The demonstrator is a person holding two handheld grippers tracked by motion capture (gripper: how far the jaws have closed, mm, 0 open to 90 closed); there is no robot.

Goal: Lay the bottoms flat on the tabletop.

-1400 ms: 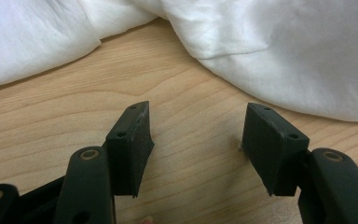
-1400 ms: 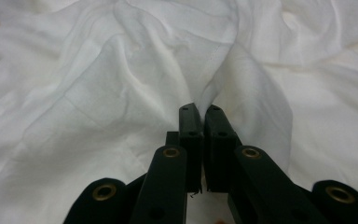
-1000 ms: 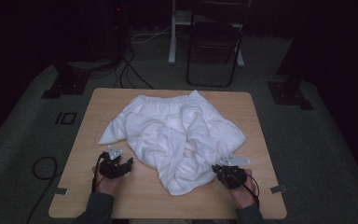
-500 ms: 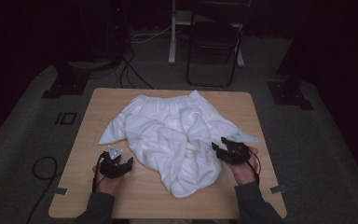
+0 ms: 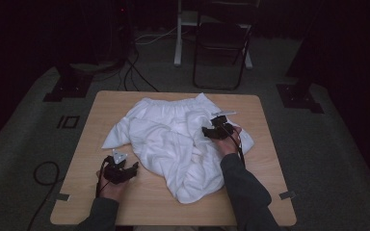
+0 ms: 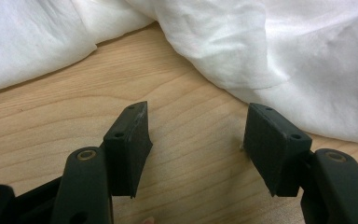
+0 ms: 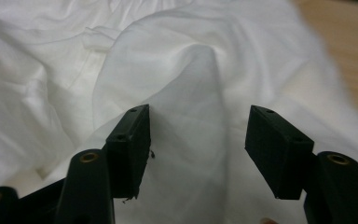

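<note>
- Left gripper (image 5: pixel 134 167) rests on the tabletop (image 5: pixel 101 108) at 7 o'clock, fingers (image 6: pixel 128 147) wide apart over bare wood, just beside the cloth's edge.
- White cloth (image 5: pixel 168 139) lies rumpled across the tabletop's middle.
- Right gripper (image 5: pixel 206 132) hovers over the cloth at 2 o'clock; its fingers (image 7: pixel 130 147) have just been opening, nothing pinched between them.

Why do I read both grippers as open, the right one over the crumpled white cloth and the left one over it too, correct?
Not quite. The left gripper is open over bare wooden table, beside the crumpled white cloth, as the left gripper view shows. The right gripper is open over the cloth.
</note>
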